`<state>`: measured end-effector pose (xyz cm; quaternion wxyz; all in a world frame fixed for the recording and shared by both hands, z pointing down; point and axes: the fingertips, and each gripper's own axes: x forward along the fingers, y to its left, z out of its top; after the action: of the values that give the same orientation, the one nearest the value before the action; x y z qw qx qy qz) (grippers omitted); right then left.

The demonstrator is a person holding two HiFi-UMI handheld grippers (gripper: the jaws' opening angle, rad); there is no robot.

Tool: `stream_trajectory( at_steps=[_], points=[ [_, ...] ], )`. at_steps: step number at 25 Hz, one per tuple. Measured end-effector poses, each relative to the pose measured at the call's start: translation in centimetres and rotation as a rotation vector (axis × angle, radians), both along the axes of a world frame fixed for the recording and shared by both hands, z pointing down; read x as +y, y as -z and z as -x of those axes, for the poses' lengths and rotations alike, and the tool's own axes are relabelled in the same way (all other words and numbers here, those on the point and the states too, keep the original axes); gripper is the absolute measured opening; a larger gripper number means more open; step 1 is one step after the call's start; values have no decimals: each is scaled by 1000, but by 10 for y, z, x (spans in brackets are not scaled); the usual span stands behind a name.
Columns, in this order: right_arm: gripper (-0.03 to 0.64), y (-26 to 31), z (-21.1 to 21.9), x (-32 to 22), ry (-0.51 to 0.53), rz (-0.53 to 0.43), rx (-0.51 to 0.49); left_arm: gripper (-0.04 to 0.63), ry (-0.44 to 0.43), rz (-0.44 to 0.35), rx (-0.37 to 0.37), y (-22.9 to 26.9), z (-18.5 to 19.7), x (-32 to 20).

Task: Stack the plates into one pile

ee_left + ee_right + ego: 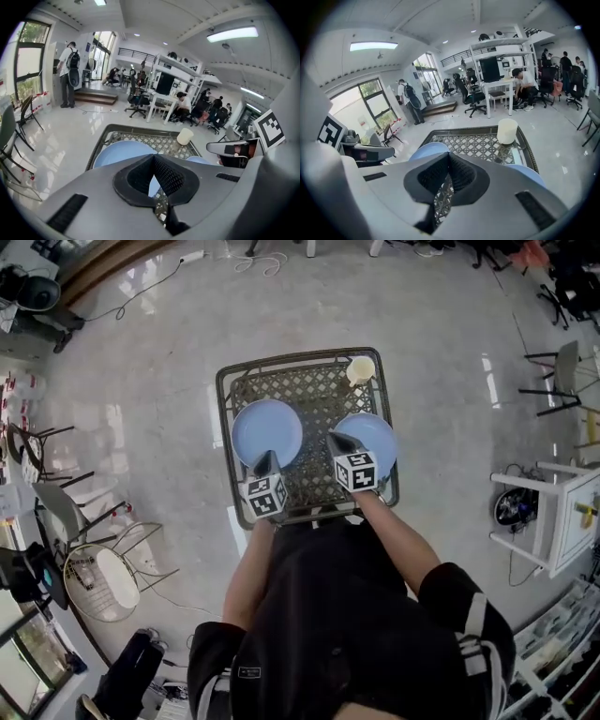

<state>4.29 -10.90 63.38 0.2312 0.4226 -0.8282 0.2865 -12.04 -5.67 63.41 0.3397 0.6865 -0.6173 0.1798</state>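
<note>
Left gripper has its jaws together with nothing between them. The right gripper is the same, pads closed and empty. Two round pale-blue plates lie flat and apart on a dark lattice table. From the left gripper tip, the left plate sits at 12 o'clock. From the right gripper tip, the right plate sits at 3 o'clock. A cream cup stands at the table's 1 o'clock corner.
</note>
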Motion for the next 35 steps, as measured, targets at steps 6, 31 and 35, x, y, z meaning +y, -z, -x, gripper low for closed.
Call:
stream_trajectory(
  at_steps=[6, 31, 35],
  points=[
    [11, 12, -49, 16, -100, -29, -30, 15, -132, -3, -4, 0, -60, -4],
    [11, -34, -220, 66, -444, 56, -4, 15, -418, 83, -33, -49, -201, -17],
    [11, -51, -235, 70, -464, 93, 15, 15, -401, 130, -46, -71, -204, -18]
  ],
)
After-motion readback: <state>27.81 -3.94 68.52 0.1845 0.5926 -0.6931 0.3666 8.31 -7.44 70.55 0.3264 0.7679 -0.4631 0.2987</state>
